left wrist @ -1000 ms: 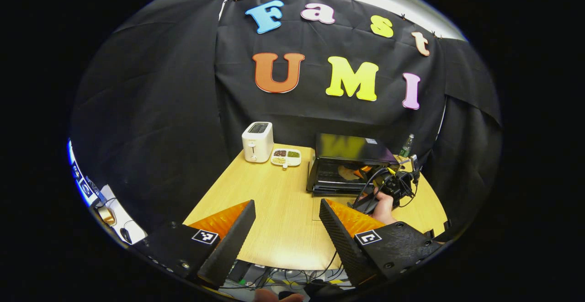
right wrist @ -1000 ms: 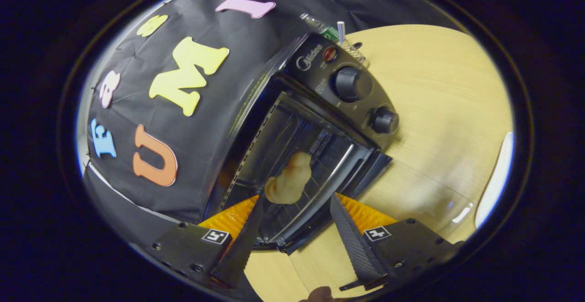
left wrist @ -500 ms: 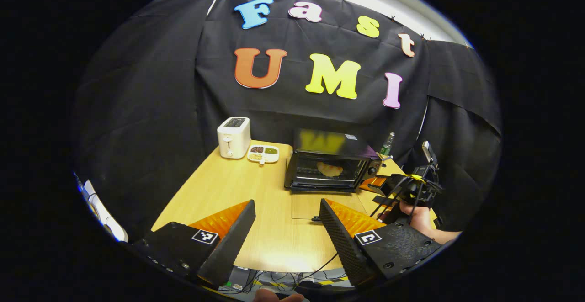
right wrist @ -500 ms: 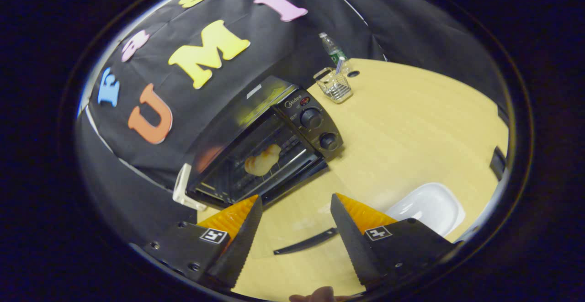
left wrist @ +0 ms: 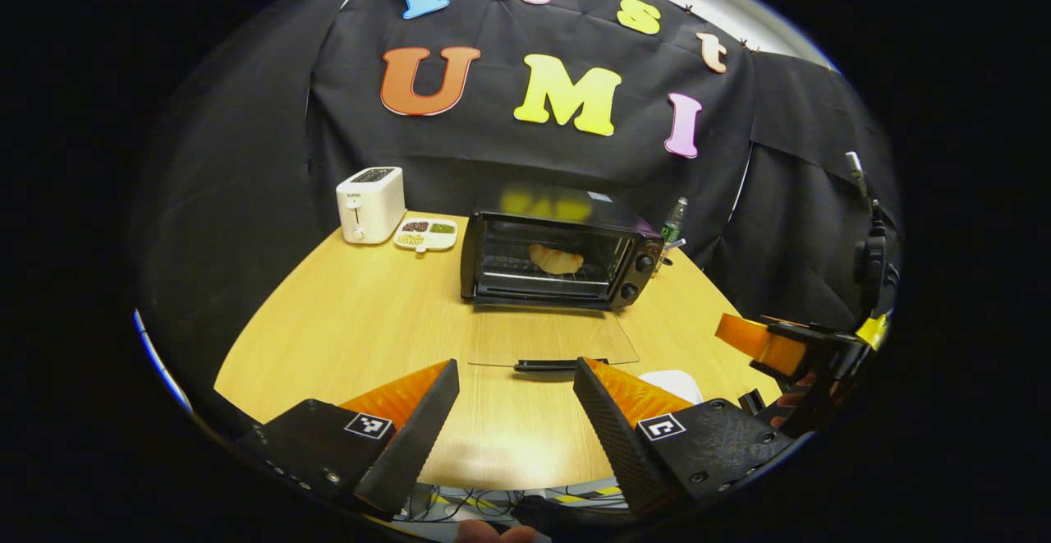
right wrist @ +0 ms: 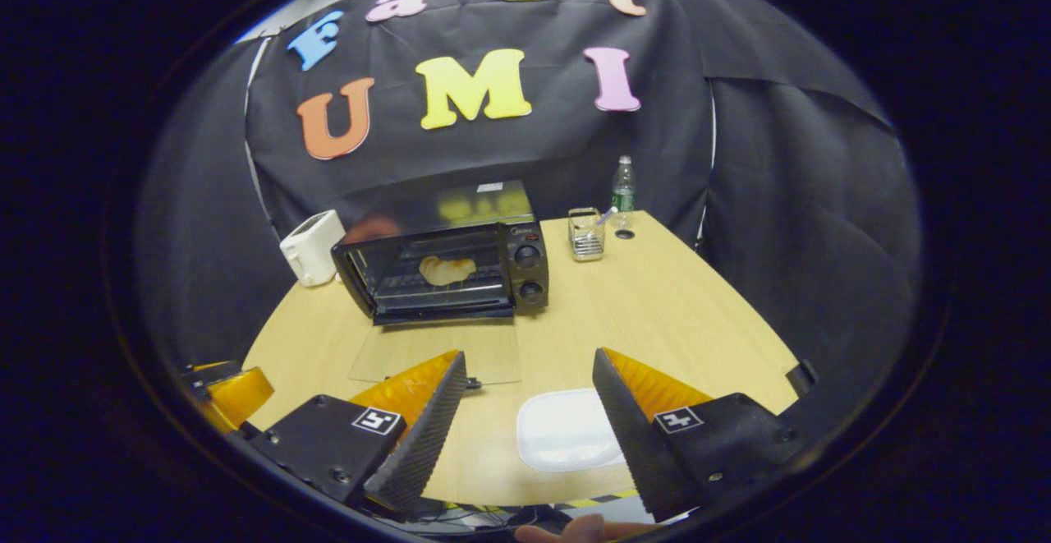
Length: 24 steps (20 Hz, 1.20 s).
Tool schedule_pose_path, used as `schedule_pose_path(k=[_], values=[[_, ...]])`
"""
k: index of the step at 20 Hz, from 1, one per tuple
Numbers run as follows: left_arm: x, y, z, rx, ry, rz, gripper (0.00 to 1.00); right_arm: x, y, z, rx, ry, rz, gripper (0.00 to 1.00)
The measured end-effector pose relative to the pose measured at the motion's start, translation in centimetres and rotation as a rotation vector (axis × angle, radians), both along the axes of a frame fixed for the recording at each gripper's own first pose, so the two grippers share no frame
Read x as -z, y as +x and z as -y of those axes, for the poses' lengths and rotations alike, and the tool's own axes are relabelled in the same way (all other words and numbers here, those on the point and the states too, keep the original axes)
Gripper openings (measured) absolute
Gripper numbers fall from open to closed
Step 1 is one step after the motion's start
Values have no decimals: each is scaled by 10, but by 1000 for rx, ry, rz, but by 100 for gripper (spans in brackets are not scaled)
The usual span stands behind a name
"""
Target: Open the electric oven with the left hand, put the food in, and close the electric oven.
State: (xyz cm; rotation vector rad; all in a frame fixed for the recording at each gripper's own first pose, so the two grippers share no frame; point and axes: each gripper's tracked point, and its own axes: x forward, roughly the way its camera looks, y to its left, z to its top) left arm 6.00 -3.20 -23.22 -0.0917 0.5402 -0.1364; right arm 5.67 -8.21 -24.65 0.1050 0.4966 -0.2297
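The black electric oven (left wrist: pixel 550 259) stands at the table's back with its glass door (left wrist: pixel 550 338) folded flat onto the table, handle (left wrist: pixel 558 365) nearest me. A pale piece of food (left wrist: pixel 557 259) lies on the rack inside. My left gripper (left wrist: pixel 515 364) hovers open and empty over the front of the table, just short of the handle. In the right gripper view the oven (right wrist: pixel 447 268) and the food (right wrist: pixel 447 269) lie ahead and to the left. My right gripper (right wrist: pixel 528 354) is open and empty above a white plate (right wrist: pixel 566 428).
A white toaster (left wrist: pixel 371 203) and a divided dish (left wrist: pixel 425 234) stand at the back left. A wire basket (right wrist: pixel 585 233) and a bottle (right wrist: pixel 623 183) stand to the right of the oven. Cables hang below the table's front edge.
The right gripper has drawn back out of the oven and levelled out, leaving the food on the rack. The left gripper has also pulled back and swung left. The door stays open.
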Motion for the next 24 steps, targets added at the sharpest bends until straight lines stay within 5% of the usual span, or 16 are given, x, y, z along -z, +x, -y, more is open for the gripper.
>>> schedule_pose_path(k=[10, 24], values=[[117, 32, 74, 62, -4, -108, 95, -8, -49, 47, 60, -50, -49, 96], [187, 84, 79, 23, 118, -197, 95, 10, -46, 84, 88, -18, -125, 96]])
